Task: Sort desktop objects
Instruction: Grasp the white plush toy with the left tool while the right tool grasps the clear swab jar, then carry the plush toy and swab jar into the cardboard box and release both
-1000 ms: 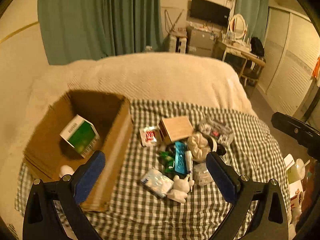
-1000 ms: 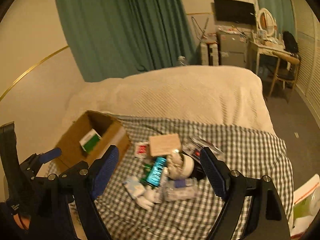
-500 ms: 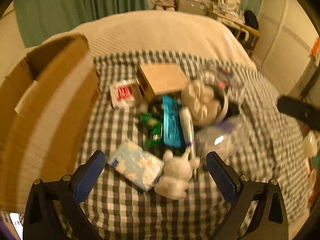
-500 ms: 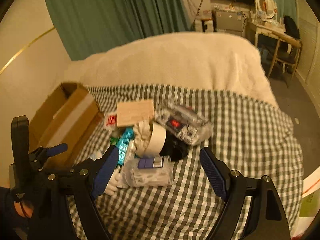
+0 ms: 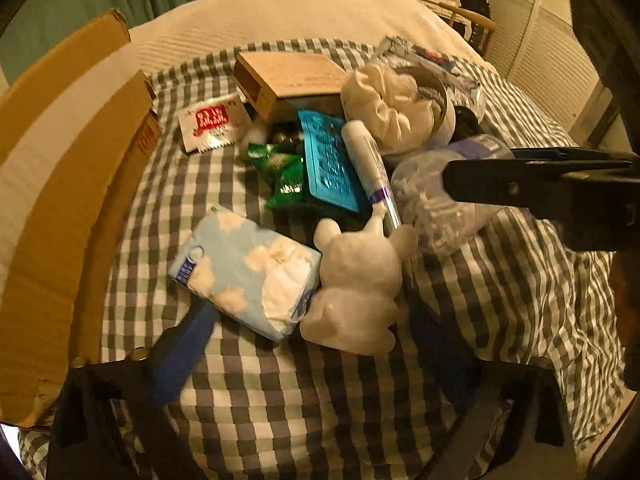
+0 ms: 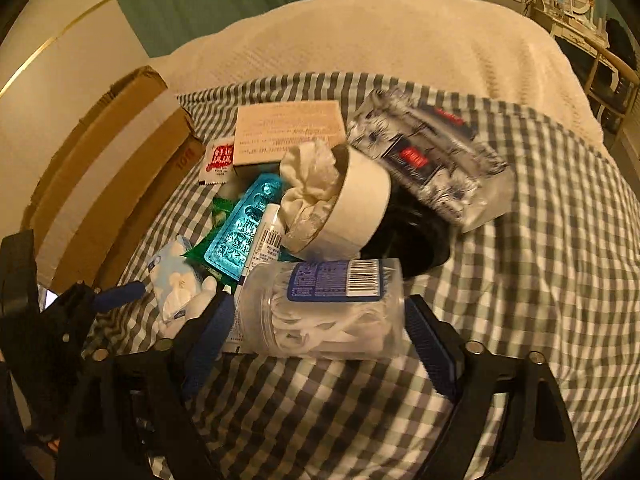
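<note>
Checked cloth (image 5: 280,400) on the bed carries the pile: my left hand-held gripper (image 5: 316,356), closing, straddles tissue pack (image 5: 244,272) and white figure (image 5: 356,284) unclamped, my right hand-held gripper (image 6: 316,344), opening, straddles the clear jar (image 6: 324,308) ungripped.

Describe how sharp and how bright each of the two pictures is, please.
Left wrist view: warm, dim yellow light; the tissue pack and white figurine look slightly smeared, the edges bend. Right wrist view: same warm light, barcode on the clear jar is readable, the checked cloth blurs outward.
</note>
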{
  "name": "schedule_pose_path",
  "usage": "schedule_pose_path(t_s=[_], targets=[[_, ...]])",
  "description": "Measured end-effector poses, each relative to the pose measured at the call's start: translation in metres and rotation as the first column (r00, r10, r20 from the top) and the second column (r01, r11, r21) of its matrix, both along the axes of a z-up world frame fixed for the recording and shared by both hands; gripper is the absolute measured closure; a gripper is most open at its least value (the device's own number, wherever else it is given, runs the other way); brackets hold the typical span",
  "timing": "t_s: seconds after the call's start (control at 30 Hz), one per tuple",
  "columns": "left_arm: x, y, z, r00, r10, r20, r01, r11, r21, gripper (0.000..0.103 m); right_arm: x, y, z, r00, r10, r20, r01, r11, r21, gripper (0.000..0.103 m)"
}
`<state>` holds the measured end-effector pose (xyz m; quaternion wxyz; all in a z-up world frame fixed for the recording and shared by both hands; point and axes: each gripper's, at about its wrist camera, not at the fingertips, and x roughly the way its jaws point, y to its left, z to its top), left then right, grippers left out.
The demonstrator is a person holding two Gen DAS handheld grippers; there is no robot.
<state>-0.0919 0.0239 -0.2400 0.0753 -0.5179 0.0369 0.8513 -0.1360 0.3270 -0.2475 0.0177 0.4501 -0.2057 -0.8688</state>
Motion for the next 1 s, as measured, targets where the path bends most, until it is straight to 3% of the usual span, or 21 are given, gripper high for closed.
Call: schedule_pose_path(t_s=[0.1, 0.17, 0.23, 0.43, 0.6, 0.7, 0.8, 1.0], targets=[[-0.001, 0.0, -0.004, 0.999, -0.015, 0.032, 0.014, 1.0, 0.028, 0.024, -0.006, -0.006, -0.007, 1.0, 0.001, 0.031, -0.002, 1.0, 0.024, 0.012], [0.001, 0.001, -0.005, 0.999, -0.022, 0.042, 0.021, 0.999, 0.04, 0.037, -0.011, -0.009, -0.011, 0.998, 0.002, 0.062, -0.005, 0.999, 0.039, 0.012], [0.004, 0.005, -0.006, 0.998, -0.033, 0.047, 0.032, 0.999, 0.028, 0.041, -0.011, -0.008, -0.015, 0.996, -0.009, 0.084, 0.006, 1.0, 0.028, 0.013], [0.004, 0.013, 0.003, 0.999, -0.038, 0.021, 0.037, 0.999, 0.016, 0.042, 0.008, 0.002, -0.006, 0.997, -0.031, 0.075, 0.028, 0.999, 0.044, 0.013], [-0.01, 0.02, -0.004, 0.998, -0.045, 0.05, 0.044, 0.999, 0.015, 0.042, 0.034, 0.014, 0.003, 0.996, -0.049, 0.076, 0.042, 0.996, 0.08, 0.013], [-0.007, 0.016, -0.001, 0.998, -0.035, 0.049, 0.034, 0.999, 0.031, 0.044, 0.047, 0.023, 0.005, 0.994, -0.068, 0.083, 0.063, 0.996, 0.066, 0.013], [0.001, 0.015, 0.004, 0.998, -0.039, 0.057, 0.037, 0.999, 0.035, 0.052, 0.054, 0.026, 0.007, 0.994, -0.075, 0.08, 0.071, 0.996, 0.055, 0.013], [0.01, 0.018, 0.012, 0.996, -0.041, 0.074, 0.038, 0.998, 0.041, 0.052, 0.061, 0.028, 0.015, 0.996, -0.072, 0.058, 0.07, 0.997, 0.044, 0.013]])
